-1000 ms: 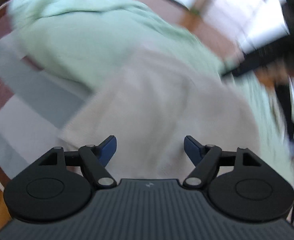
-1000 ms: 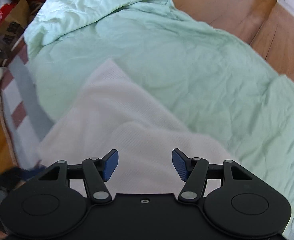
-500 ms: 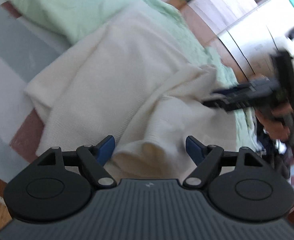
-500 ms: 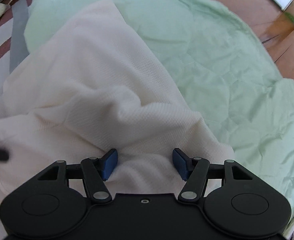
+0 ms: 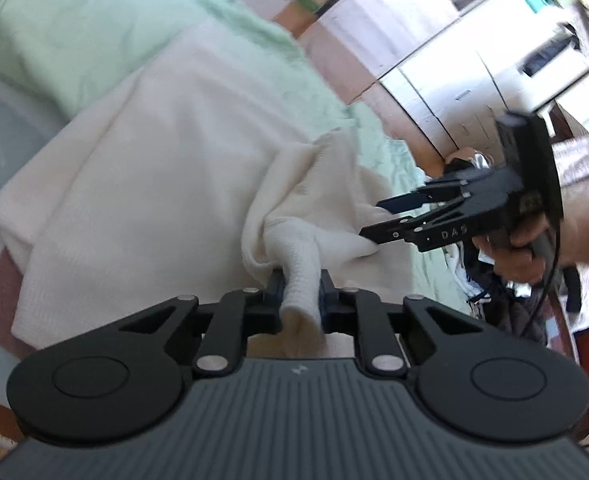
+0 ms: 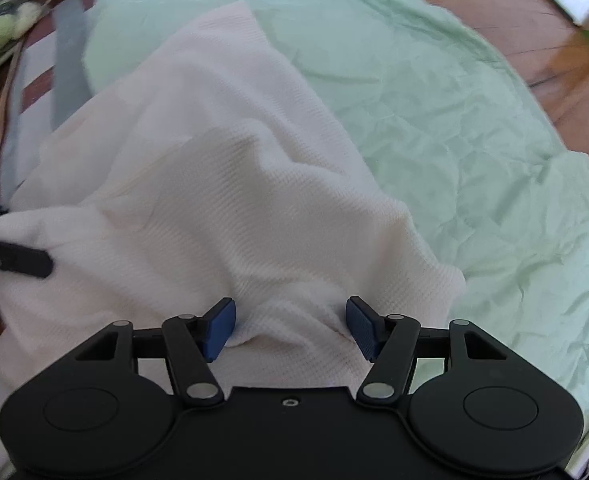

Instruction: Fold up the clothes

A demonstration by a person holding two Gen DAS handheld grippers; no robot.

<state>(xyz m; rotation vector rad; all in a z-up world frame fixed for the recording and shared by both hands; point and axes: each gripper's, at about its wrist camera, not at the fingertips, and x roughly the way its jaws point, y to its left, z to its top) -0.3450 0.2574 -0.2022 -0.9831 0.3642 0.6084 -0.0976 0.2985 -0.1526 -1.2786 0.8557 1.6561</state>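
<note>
Left gripper is clamped on a bunched fold of the cream knit garment, cloth squeezed between both pads and poking out behind them. Right gripper has its fingers wide apart, straddling a raised hump at the garment's near edge (blue pads touch cloth on both sides, nothing pinched). Seen from the left wrist view, the right gripper reaches the garment from its right side, held by the person's hand.

The garment lies rumpled on the green sheet, its far corner pointing up the sheet. Bare sheet is open right of the garment and beyond it. Striped rug borders the garment's left edge; wood floor beyond the sheet.
</note>
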